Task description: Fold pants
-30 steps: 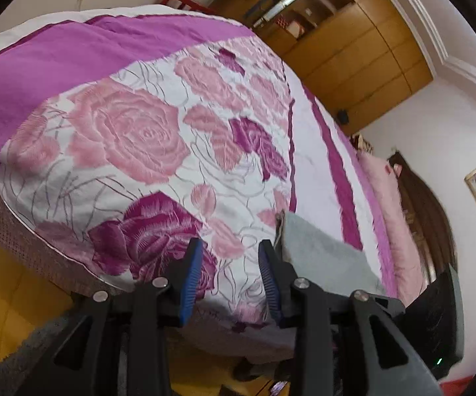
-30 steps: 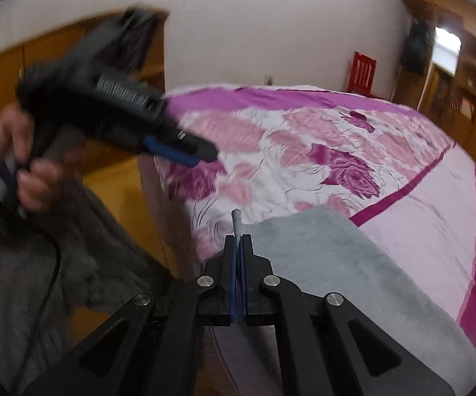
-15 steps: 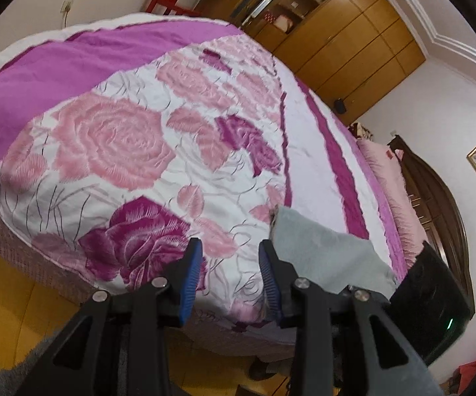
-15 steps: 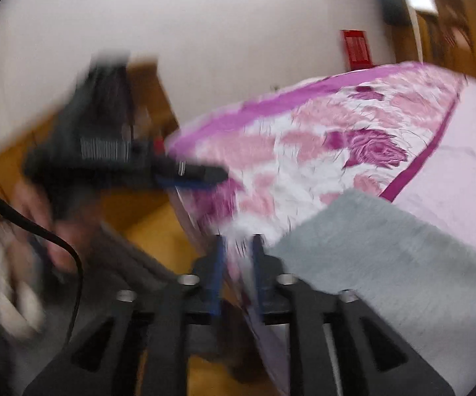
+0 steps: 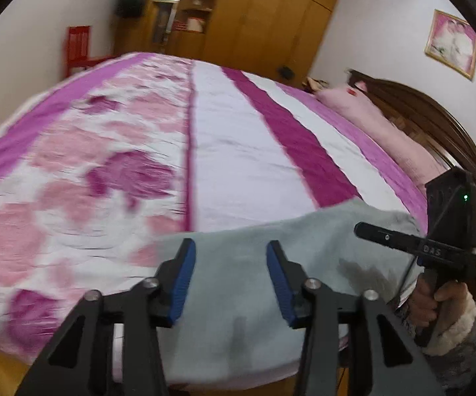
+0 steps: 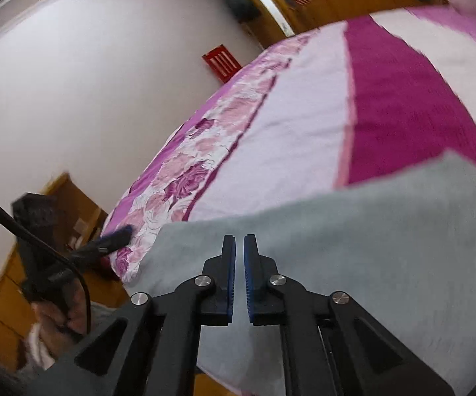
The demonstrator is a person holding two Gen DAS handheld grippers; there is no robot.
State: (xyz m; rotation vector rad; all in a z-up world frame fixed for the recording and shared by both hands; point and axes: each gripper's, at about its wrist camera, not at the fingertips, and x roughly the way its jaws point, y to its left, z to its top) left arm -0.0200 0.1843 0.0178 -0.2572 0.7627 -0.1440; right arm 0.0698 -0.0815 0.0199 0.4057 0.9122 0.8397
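Pants (image 5: pixel 270 264) — pale grey, fuzzy, flat along bed edge (image 5: pixel 205 376) — smooth.

Pale raised characters that look like "DA5" stand on the black body of the right gripper (image 5: pixel 363 229), seen from the left wrist view to the right of the left gripper's fingers; the reading is uncertain because the letters are small. The framed picture (image 5: pixel 452 44) on the wall far up and right of the left gripper shows no legible words. From the right wrist view, everything is too blurred to read, including the red slatted object (image 6: pixel 221 62) by the wall ahead and left.
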